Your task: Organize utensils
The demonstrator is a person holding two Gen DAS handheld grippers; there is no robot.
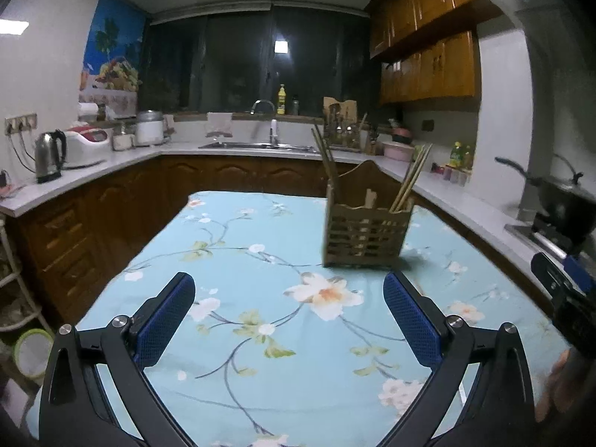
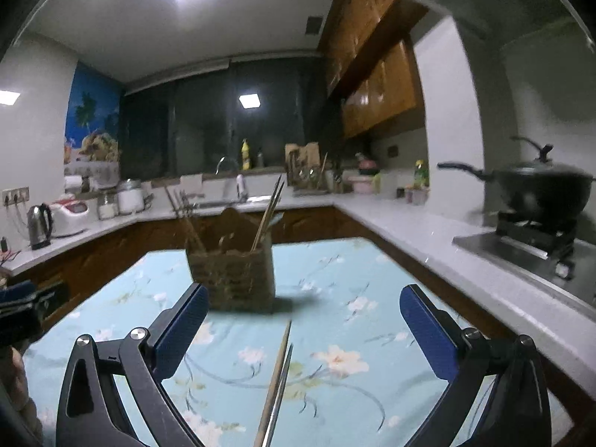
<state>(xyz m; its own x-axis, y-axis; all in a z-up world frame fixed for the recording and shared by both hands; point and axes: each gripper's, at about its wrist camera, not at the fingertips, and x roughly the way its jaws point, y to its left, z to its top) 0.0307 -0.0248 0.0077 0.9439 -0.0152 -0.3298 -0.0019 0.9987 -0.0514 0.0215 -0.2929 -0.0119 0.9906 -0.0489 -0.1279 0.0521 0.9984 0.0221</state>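
Note:
A slatted wooden utensil holder (image 1: pixel 367 229) stands upright on the floral blue tablecloth (image 1: pixel 242 260), with chopsticks (image 1: pixel 411 180) and other sticks poking out of it. My left gripper (image 1: pixel 288 301) hovers open in front of the holder, nothing between its blue pads. In the right wrist view the same holder (image 2: pixel 232 277) sits ahead of my right gripper (image 2: pixel 303 311), which is open too. A pair of chopsticks (image 2: pixel 277 383) lies on the cloth between and below the right gripper's fingers, pointing toward the holder.
Counters wrap round the table: a kettle (image 1: pixel 48 156) and a rice cooker (image 1: pixel 87 145) on the left, a sink (image 1: pixel 257 145) at the back, a black wok (image 2: pixel 540 186) on the stove at the right. The other gripper (image 1: pixel 566 294) shows at the right edge.

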